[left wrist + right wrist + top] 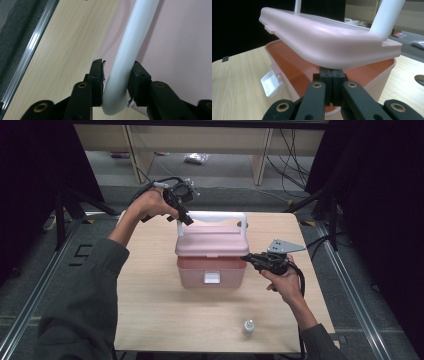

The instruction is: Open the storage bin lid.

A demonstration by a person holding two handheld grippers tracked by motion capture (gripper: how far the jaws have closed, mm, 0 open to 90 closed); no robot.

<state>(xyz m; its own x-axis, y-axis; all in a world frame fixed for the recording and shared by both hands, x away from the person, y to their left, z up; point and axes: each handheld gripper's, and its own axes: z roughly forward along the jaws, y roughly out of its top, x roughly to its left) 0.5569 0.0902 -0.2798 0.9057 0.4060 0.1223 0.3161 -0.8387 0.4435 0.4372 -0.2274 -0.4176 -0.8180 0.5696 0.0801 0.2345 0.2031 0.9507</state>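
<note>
A pink box stands mid-table with its pink lid raised a little off the rim. My left gripper is shut on the left bend of the lid's white handle. In the left gripper view both pads press on that handle above the lid. My right gripper is at the box's right side. Seen in the right gripper view, it is shut with nothing between the jaws. Its tips sit at the rim under the tilted lid, and the reddish inside shows.
A small white bottle stands near the table's front edge, right of centre. The box's white latch hangs loose on its front wall. Wooden table lies bare around the box. Metal rails run along both sides, and shelving legs stand beyond the far edge.
</note>
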